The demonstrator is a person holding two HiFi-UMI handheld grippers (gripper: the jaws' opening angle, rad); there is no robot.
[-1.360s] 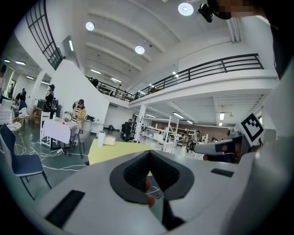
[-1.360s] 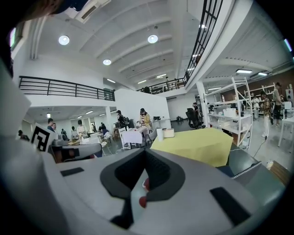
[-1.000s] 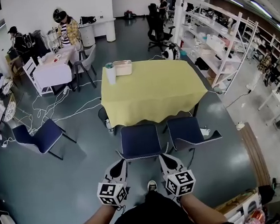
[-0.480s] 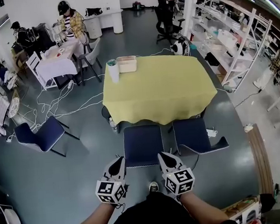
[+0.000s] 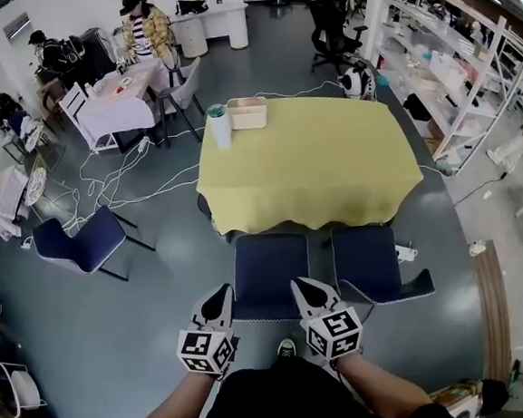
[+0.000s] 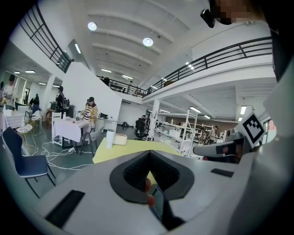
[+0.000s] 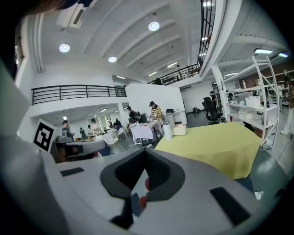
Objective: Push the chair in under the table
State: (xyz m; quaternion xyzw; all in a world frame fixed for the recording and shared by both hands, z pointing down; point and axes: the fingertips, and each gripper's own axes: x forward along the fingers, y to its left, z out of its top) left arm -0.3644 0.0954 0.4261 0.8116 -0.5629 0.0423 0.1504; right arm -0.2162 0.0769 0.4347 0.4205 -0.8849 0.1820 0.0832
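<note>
Dark blue upholstery marks the chair, which in the head view stands at the near side of the yellow-clothed desk, its front edge at the hanging hem of the cloth and most of its seat out in the open. A second blue chair stands just beside it on the right. The left gripper and the right gripper sit at the two near corners of the chair, one on each side; whether they touch it I cannot tell. On the desk's far left corner stand a white tumbler and a pale box.

In the left gripper view the jaws are closed together with nothing between them, and the yellow desk lies beyond them.

In the right gripper view the jaws are likewise closed and empty, with the desk ahead to the right.
</note>
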